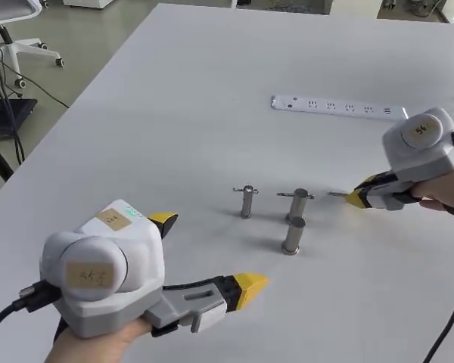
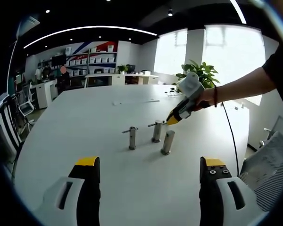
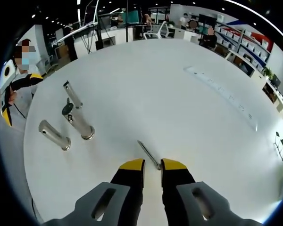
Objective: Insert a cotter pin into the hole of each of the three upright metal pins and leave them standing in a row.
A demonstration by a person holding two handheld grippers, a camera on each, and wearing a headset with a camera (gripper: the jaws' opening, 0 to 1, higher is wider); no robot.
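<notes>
Three upright metal pins stand mid-table. The left pin (image 1: pixel 247 201) and the middle pin (image 1: pixel 300 204) each carry a cotter pin through the top. The front pin (image 1: pixel 292 235) has a bare top. My right gripper (image 1: pixel 354 199) is shut on a thin cotter pin (image 1: pixel 337 194), just right of the middle pin and pointing at it. In the right gripper view the cotter pin (image 3: pixel 148 154) sticks out between the closed jaws of that gripper (image 3: pixel 152 165). My left gripper (image 1: pixel 208 253) is open and holds nothing, near the front edge, short of the pins (image 2: pixel 157 131).
A white power strip (image 1: pixel 340 107) lies on the far side of the table (image 1: pixel 174 113). An office chair (image 1: pixel 15 30) and cables stand on the floor beyond the table's left edge. A cable (image 1: pixel 446 325) hangs at the right.
</notes>
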